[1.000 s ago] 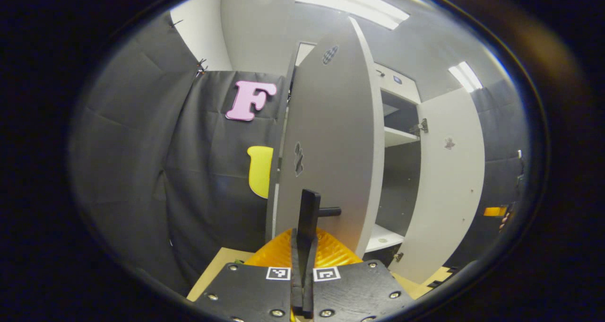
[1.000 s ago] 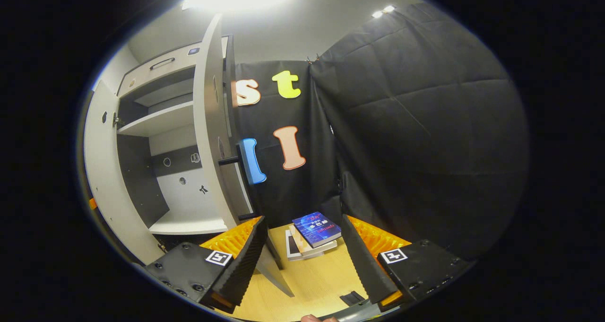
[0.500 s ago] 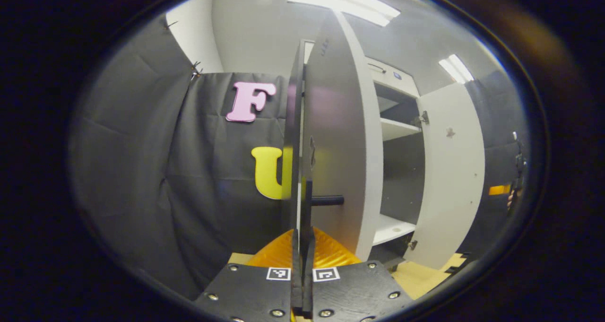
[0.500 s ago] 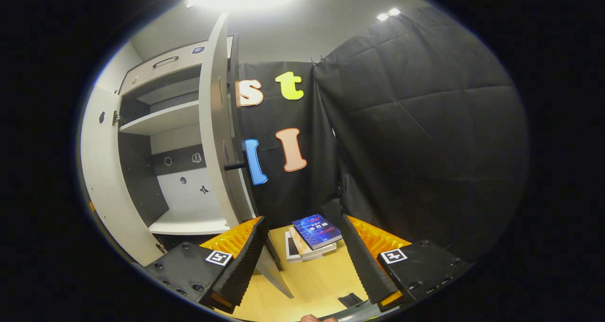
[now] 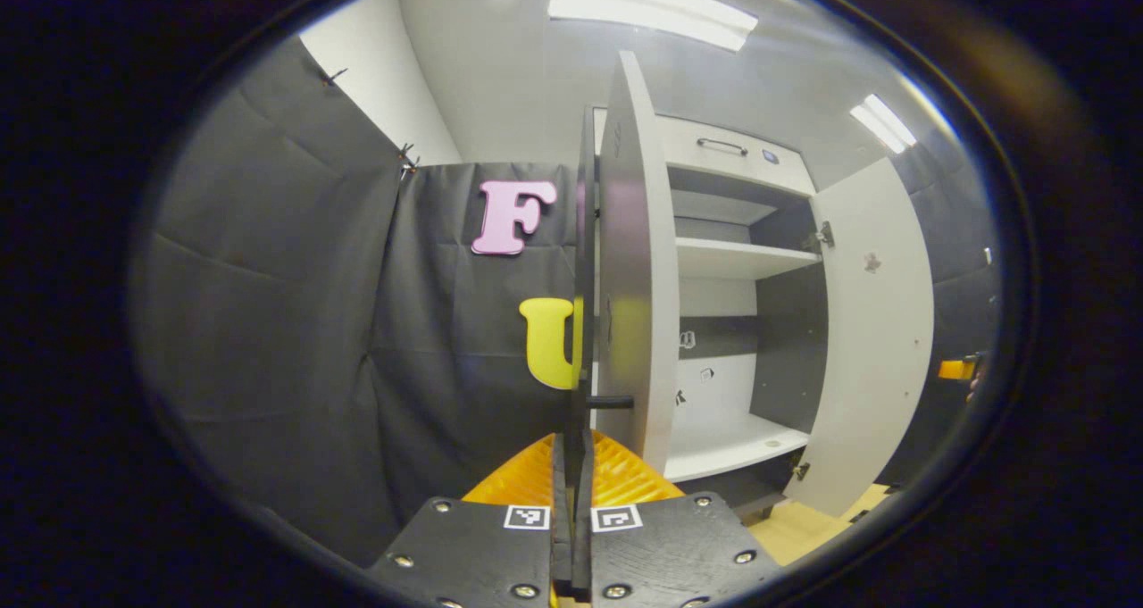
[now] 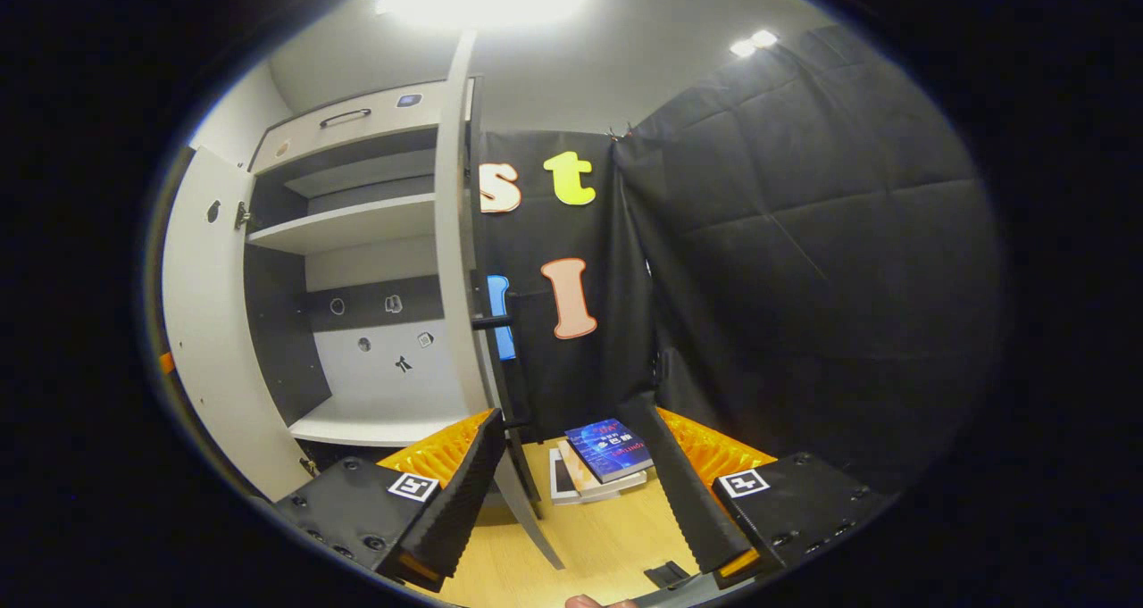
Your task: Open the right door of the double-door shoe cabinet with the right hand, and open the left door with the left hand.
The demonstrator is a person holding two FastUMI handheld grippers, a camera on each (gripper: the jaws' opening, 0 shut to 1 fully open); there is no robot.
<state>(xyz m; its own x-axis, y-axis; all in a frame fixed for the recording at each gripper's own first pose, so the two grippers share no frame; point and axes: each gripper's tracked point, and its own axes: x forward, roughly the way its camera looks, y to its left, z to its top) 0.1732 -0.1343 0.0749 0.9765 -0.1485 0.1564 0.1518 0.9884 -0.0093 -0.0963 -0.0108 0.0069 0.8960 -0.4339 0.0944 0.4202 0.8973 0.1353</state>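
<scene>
Shoe cabinet (image 5: 741,260): stands against the booth wall with both doors swung wide, two in all; two pale shelves show inside it.
Left door (image 5: 629,260): seen nearly edge-on in the left gripper view, straight ahead of the left gripper (image 5: 571,501); a second ago more of its face showed, so it has swung further open.
Door handle (image 5: 582,420): dark bar rising just above the left gripper's fingers, which are pressed together; I cannot tell whether they pinch it.
Right door (image 6: 457,260): edge-on in the right gripper view, just left of the right gripper (image 6: 571,492).
Right gripper fingers: spread wide, holding nothing, apart from the door.
Change in right gripper view: the door edge sits a little further right than before.
Books (image 6: 600,461): small stack on the wooden floor (image 6: 616,545) between the spread fingers; cover print too small to read.
Drawer handle (image 5: 721,146): one, on the cabinet's top panel.
</scene>
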